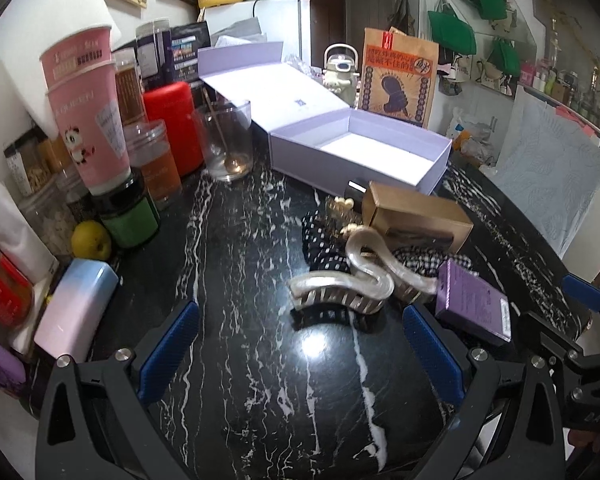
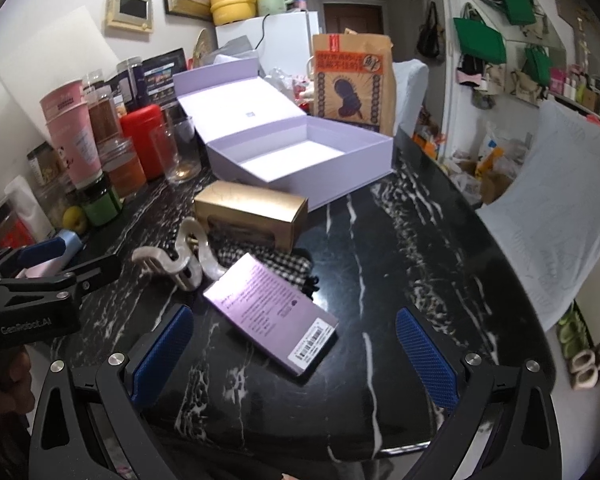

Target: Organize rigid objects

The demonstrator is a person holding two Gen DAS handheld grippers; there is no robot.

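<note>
on a black marble table with white veins (image 1: 236,280) an open lilac cardboard box with a white floor (image 1: 364,152) sits at the far side, its hinged lid (image 1: 260,84) laid back to the left. just near of it lies a gold cardboard carton (image 1: 416,214), resting partly on a black-and-white checked cloth (image 2: 284,260). a pearly cream wavy hair claw clip (image 1: 340,284) lies in front of the carton, touching a dark polka-dot fabric piece (image 1: 320,240). to its right a flat purple printed box with a barcode (image 2: 272,312) lies tilted on the table edge of the cloth.

the left gripper (image 1: 300,352) hovers near the clip with its blue-padded jaws spread wide and nothing between them. the right gripper (image 2: 296,360) likewise stands wide apart and empty, with the flat purple box lying just ahead between its fingers.

along the left wall stand stacked pink paper cups (image 1: 86,108), a red canister (image 1: 172,124), a clear glass with a spoon (image 1: 228,144), a green jar (image 1: 130,216) and a yellow lemon (image 1: 90,240).
</note>
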